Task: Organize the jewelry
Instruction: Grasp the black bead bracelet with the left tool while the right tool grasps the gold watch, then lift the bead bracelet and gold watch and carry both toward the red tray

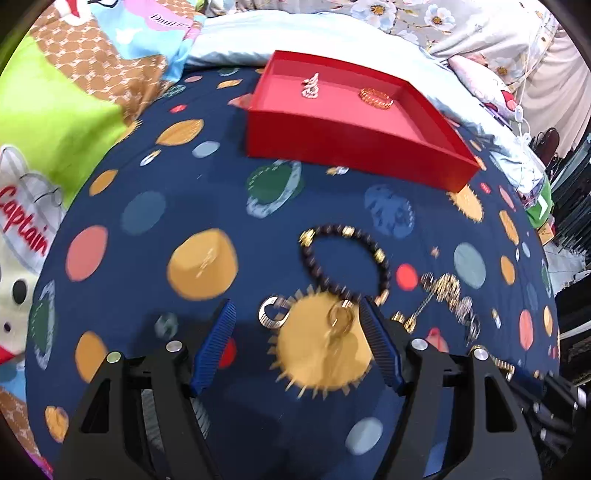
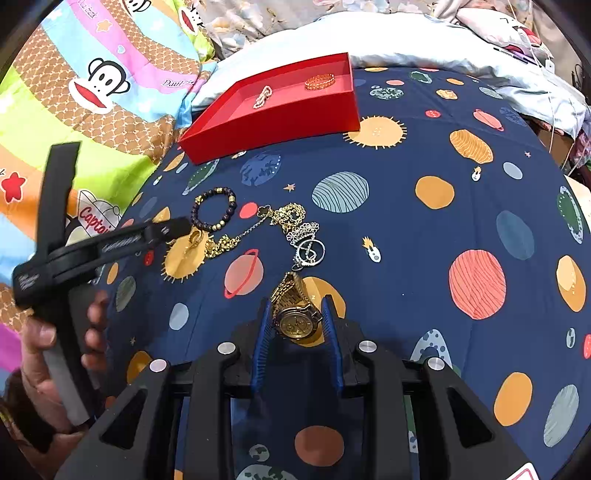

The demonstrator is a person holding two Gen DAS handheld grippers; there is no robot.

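Note:
My left gripper (image 1: 297,306) hangs open over the navy planet-print cloth. A gold ring (image 1: 340,319) and a silver hoop (image 1: 271,314) lie between its blue fingers, untouched. Just beyond them rests a dark beaded bracelet (image 1: 345,262), with a gold chain (image 1: 450,295) to its right. My right gripper (image 2: 297,314) is shut on a gold watch (image 2: 297,323), its band trailing forward. Past the watch lie a silver treble-clef pendant (image 2: 308,253) and the gold chain (image 2: 288,216). The red tray (image 1: 332,140) (image 2: 273,125) at the back holds a pearly piece (image 1: 310,86) and an orange bangle (image 1: 375,98).
A person's hand (image 2: 55,350) holds the left gripper's handle at the left of the right wrist view. A bright cartoon-print quilt (image 2: 92,110) borders the cloth on the left. Pale pillows (image 1: 295,33) and floral bedding lie behind the tray. Dark furniture (image 1: 569,184) stands at the right edge.

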